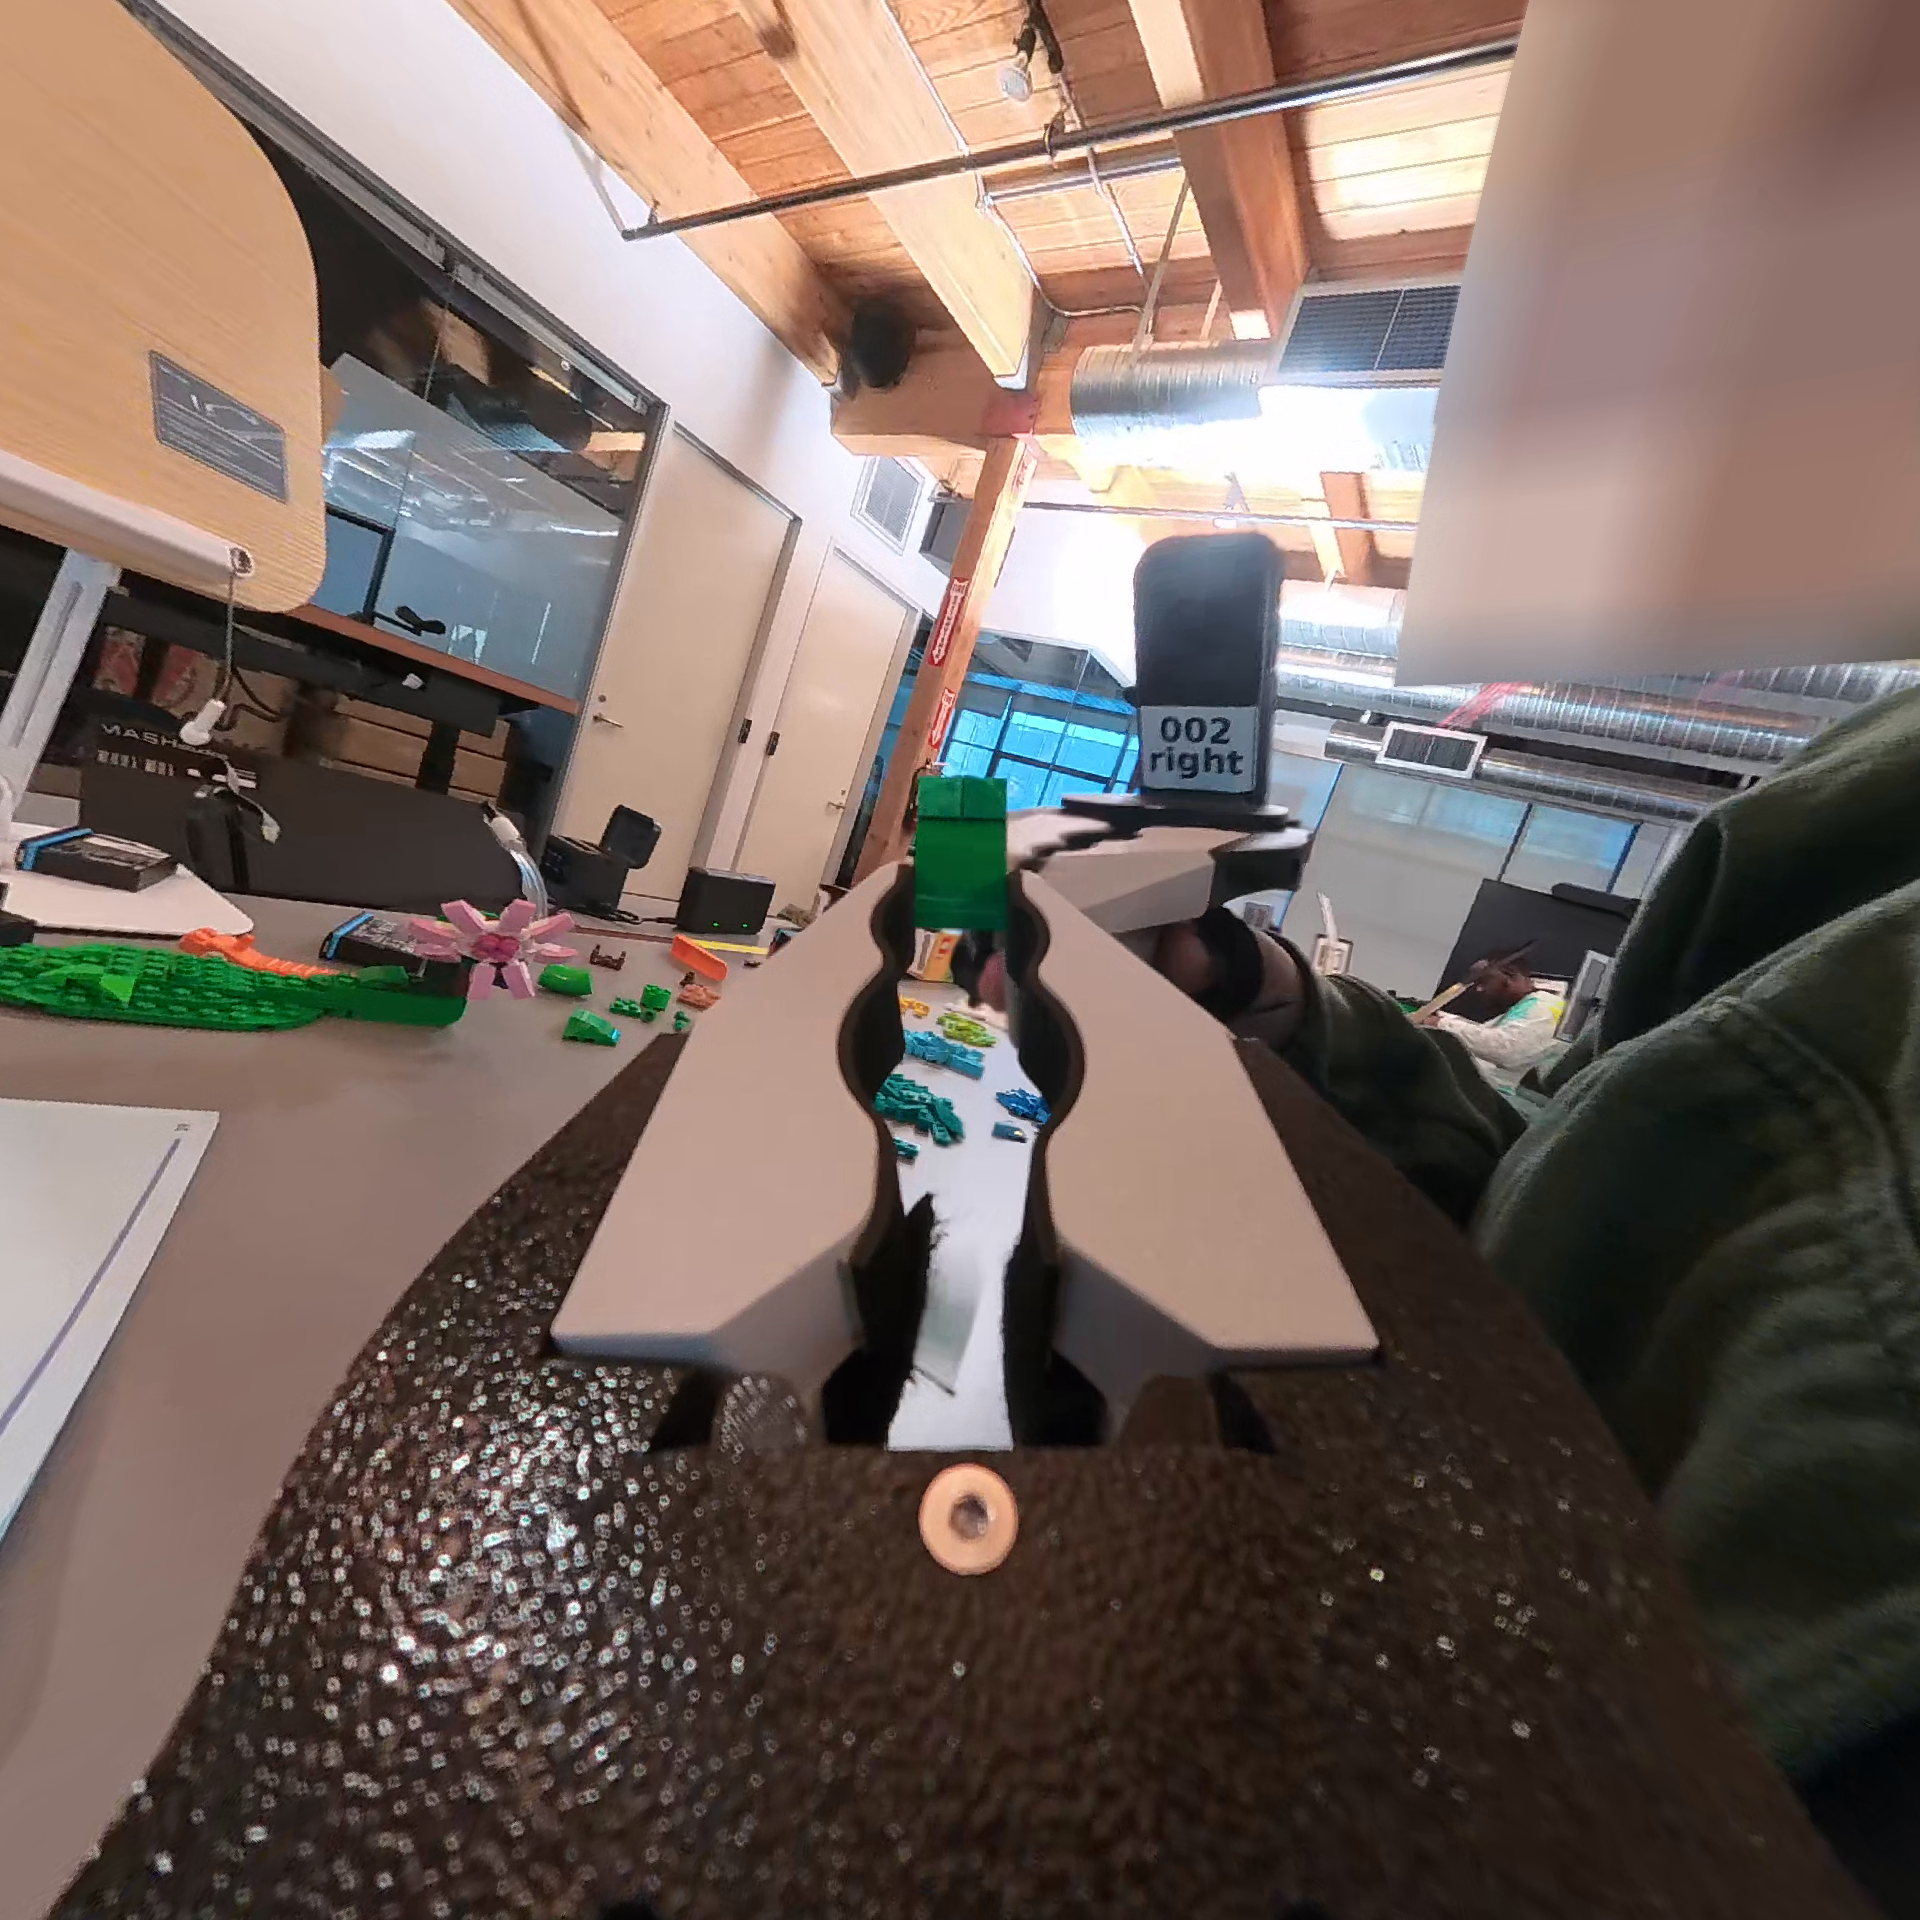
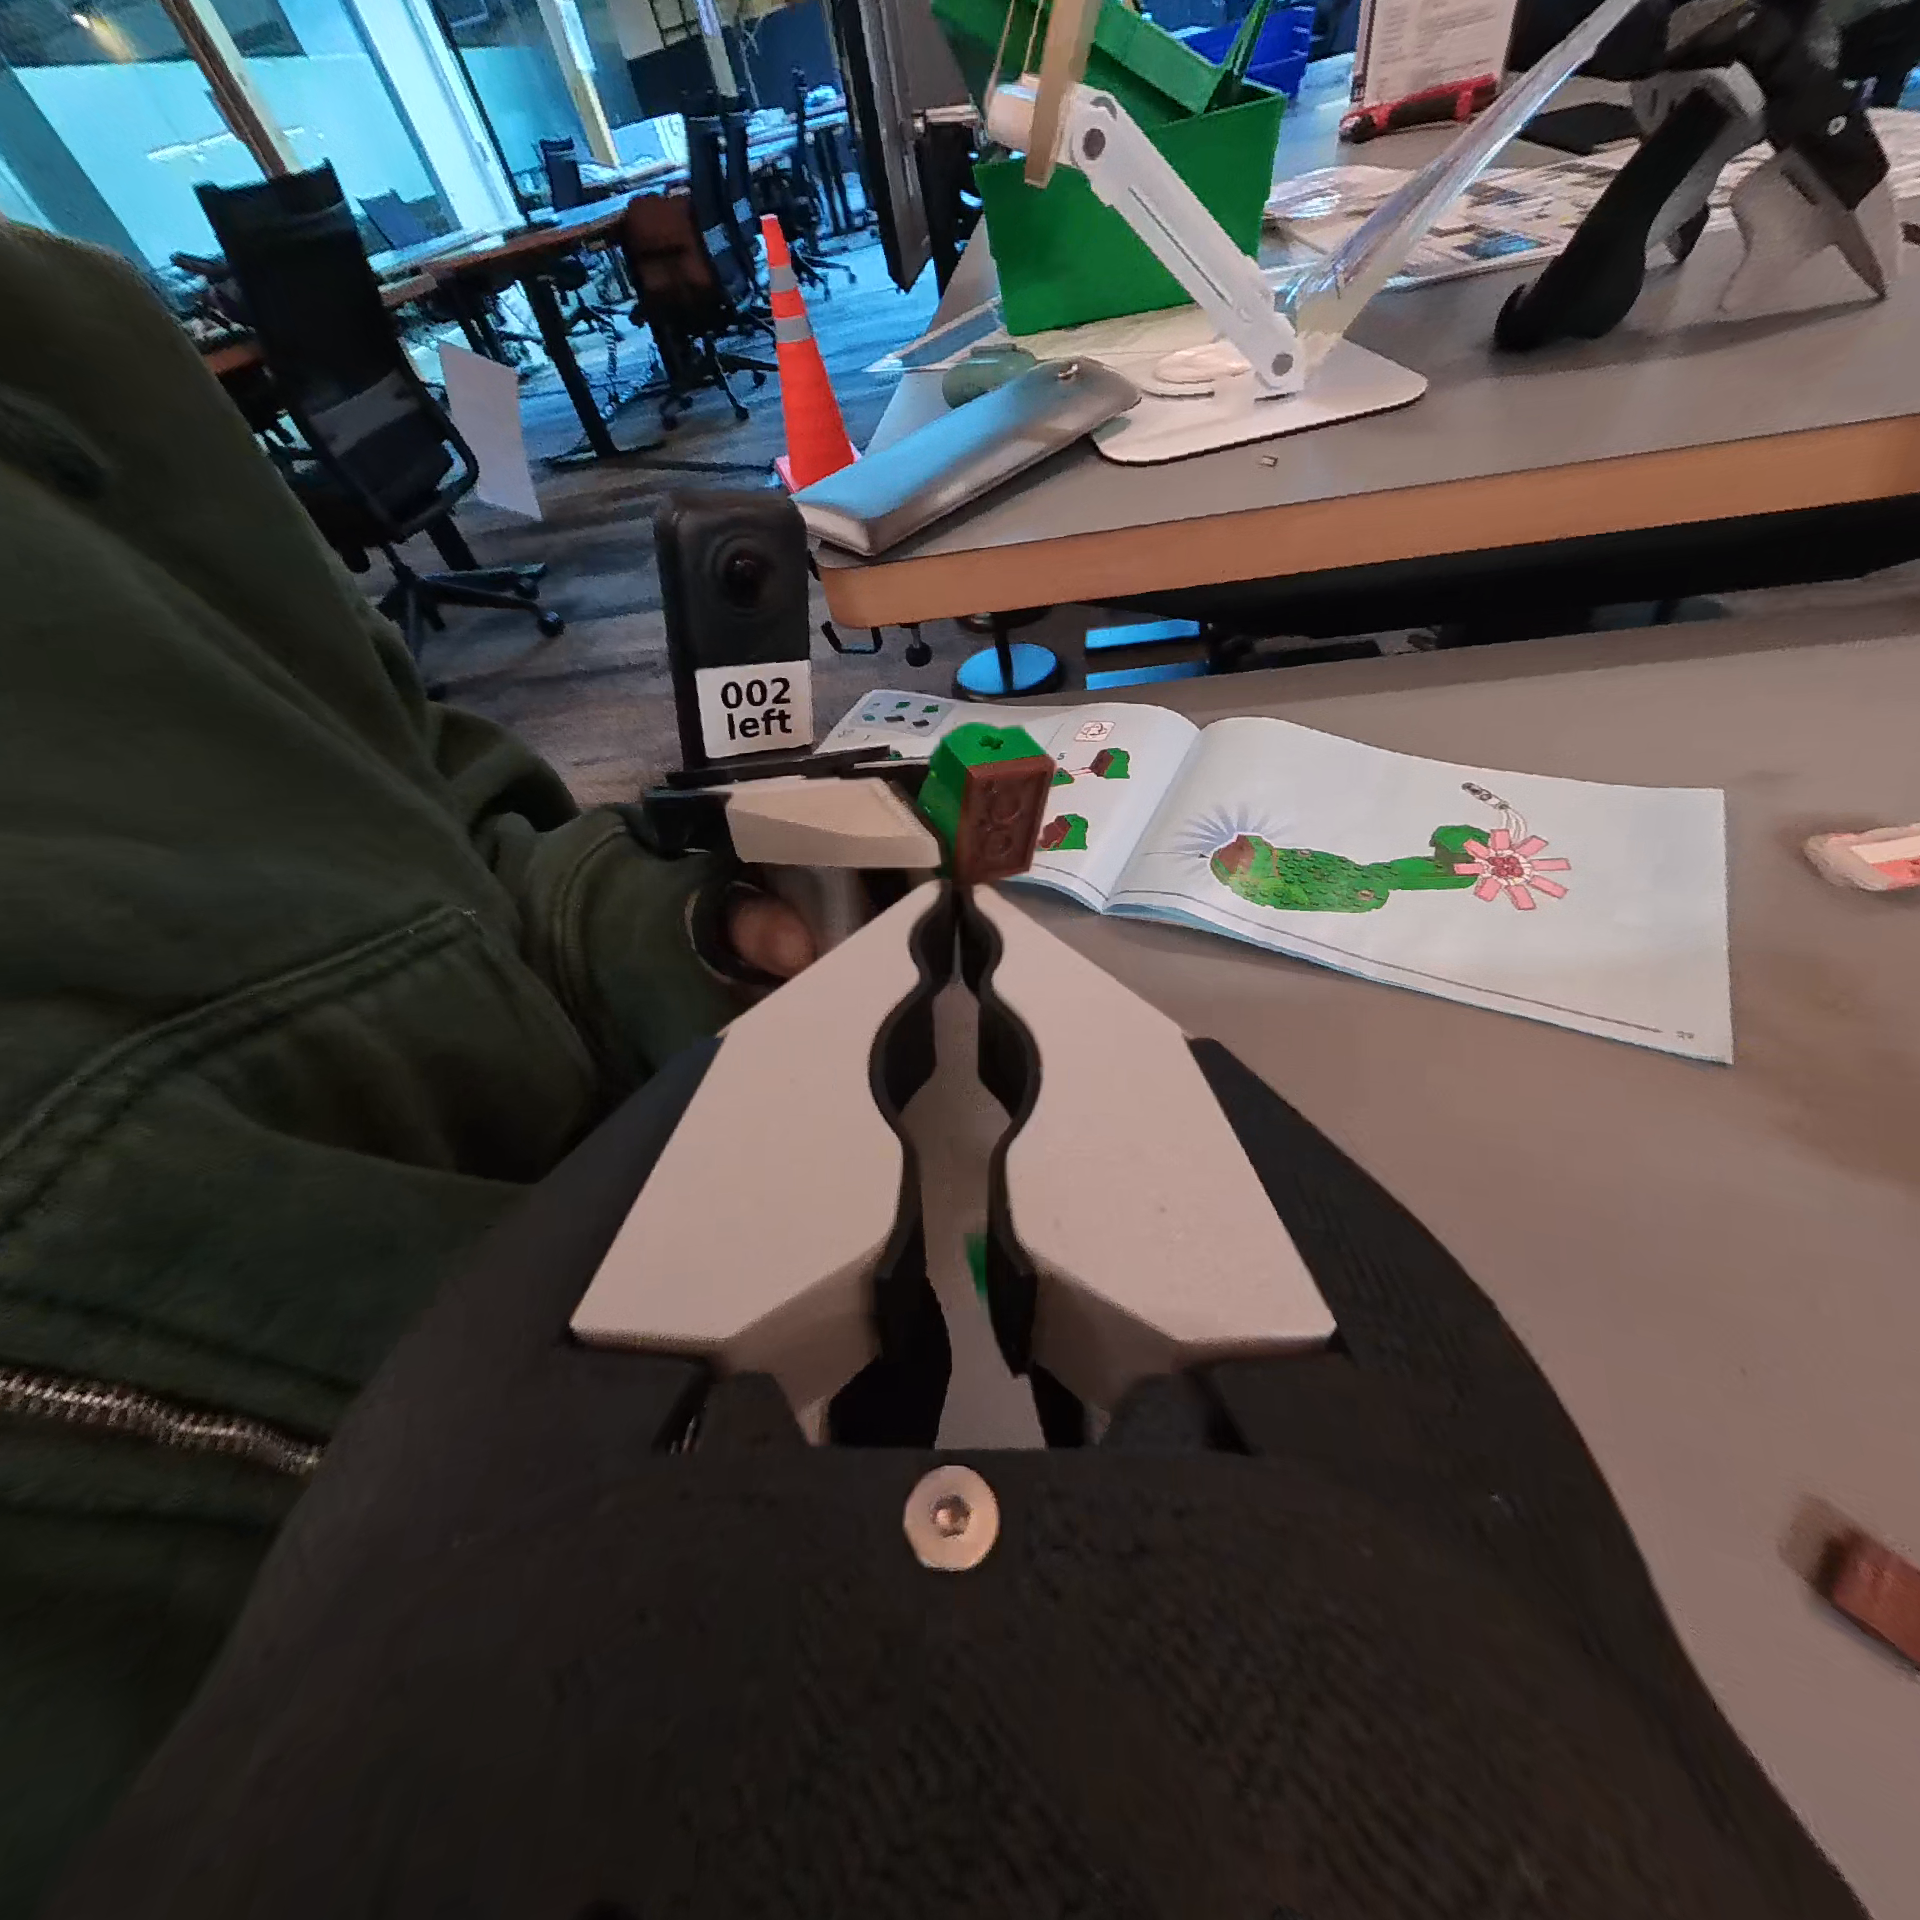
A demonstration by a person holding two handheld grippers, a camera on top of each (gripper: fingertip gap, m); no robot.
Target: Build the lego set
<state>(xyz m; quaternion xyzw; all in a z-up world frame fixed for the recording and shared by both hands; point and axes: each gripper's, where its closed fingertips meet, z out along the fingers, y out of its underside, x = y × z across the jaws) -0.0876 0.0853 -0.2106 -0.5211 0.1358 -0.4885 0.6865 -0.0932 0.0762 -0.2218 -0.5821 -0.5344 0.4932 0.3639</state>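
My left gripper [image 1: 961, 883] is shut on a small green brick assembly [image 1: 961, 857], held up above the grey table [image 1: 364, 1122]. In the right wrist view the same green assembly [image 2: 971, 764] has a brown brick [image 2: 1000, 821] on its side, and the left gripper [image 2: 904, 821] holds it from the left. My right gripper [image 2: 958, 899] is shut, its tips against the lower edge of the brown brick; I cannot tell whether they pinch it. In the left wrist view the right gripper [image 1: 1023, 836] meets the green assembly from the right.
A green plate model [image 1: 177, 987] with a pink flower [image 1: 499, 940] lies at the left. Loose bricks [image 1: 935, 1070] are scattered behind the fingers. An open instruction booklet [image 2: 1382, 862] lies on the table. A loose brown piece [image 2: 1870, 1600] lies at the right edge. The person's green sleeve [image 2: 260, 831] is close. The grippers are tip to tip, or close to it. From either gripper's tips it is about 20 cm to the loose brown piece [image 2: 1870, 1600].
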